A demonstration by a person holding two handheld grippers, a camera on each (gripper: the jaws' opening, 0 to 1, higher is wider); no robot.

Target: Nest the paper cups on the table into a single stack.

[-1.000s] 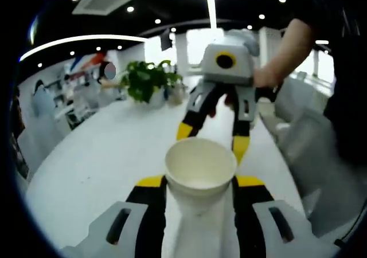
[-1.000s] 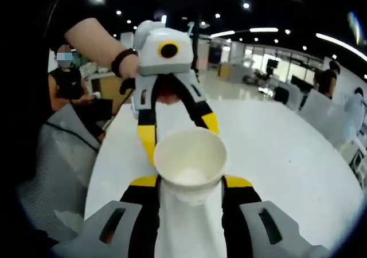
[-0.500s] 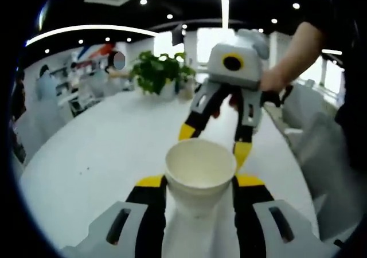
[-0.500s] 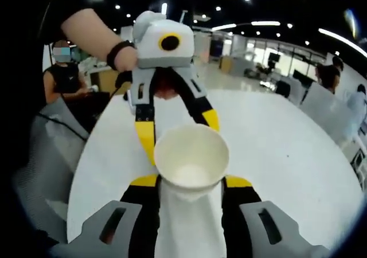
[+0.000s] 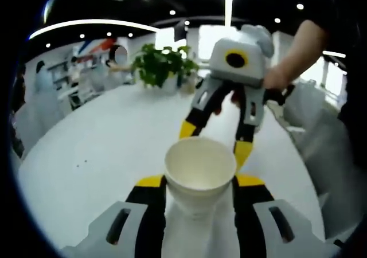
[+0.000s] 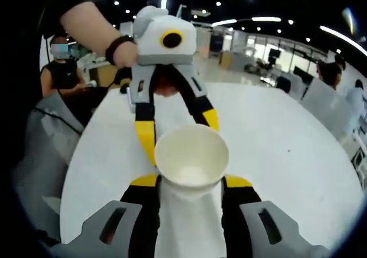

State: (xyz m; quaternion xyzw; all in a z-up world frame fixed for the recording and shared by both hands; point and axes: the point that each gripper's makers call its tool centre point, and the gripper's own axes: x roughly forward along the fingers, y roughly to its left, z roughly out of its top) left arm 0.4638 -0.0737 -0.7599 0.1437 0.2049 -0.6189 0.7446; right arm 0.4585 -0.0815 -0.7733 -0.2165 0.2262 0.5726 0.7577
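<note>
Little has changed in the last second: both views have drifted slightly, the plant sits a touch higher and nearer in the left gripper view, and the two tools have edged closer together, each still clamped on the cup.

One paper cup [image 5: 199, 169] shows, open mouth toward the camera, held above the white table [image 5: 103, 149]. Whether more cups are nested inside it cannot be told. Two tools grip it. In the left gripper view, the left tool [image 5: 199, 183] has its yellow-tipped jaws pressed on the cup's sides just under the rim, and the right tool [image 5: 212, 140] reaches in from the far side, its two jaws coming down behind the cup's far rim. In the right gripper view the same cup [image 6: 191, 157] sits between the right tool's [image 6: 190, 182] jaws, closed on its wall, while the left tool [image 6: 178, 133] comes in from the far side with its jaws straddling the cup's far edge.

One potted plant [image 5: 161, 69] stands at the far end of the table in the left gripper view, with blurred figures beyond it at far left. The right gripper view has instead a seated person [image 6: 62, 69] at far left, a wrist with a dark band [image 6: 114, 47] on the hand holding the left tool, and a grey chair [image 6: 40, 149] near the table's left edge.
</note>
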